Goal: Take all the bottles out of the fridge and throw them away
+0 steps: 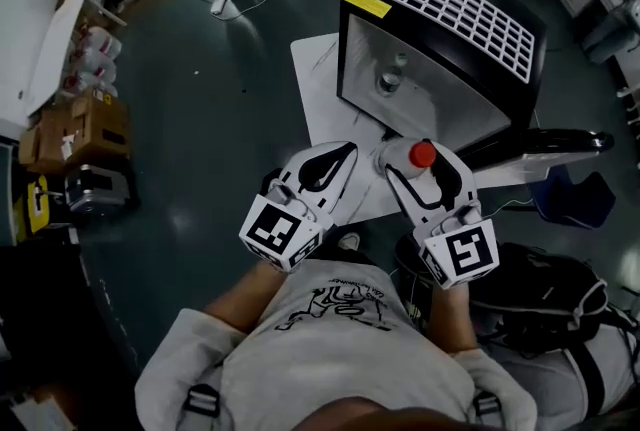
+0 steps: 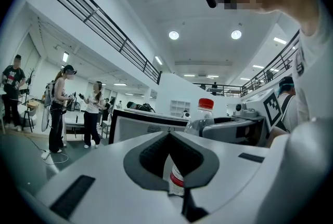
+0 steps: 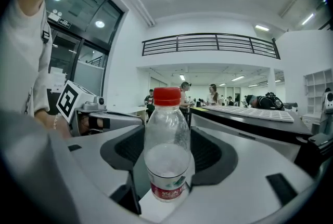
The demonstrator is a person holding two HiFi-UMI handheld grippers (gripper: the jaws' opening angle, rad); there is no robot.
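Grasping red-capped bottle [image 1: 422,154] in right gripper [image 1: 418,161]; holding left gripper [image 1: 348,149] clenched, empty; facing fridge [image 1: 455,14] containing another bottle [image 1: 388,79].

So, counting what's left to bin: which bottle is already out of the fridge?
The red-capped bottle clamped in the right gripper, outside the fridge. The other visible bottle sits inside the fridge's open cavity.

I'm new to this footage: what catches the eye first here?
A clear red-capped bottle sits clamped in the right gripper, just in front of the person. Beyond it, a small black fridge lies open with another bottle inside. The left gripper is shut and empty.
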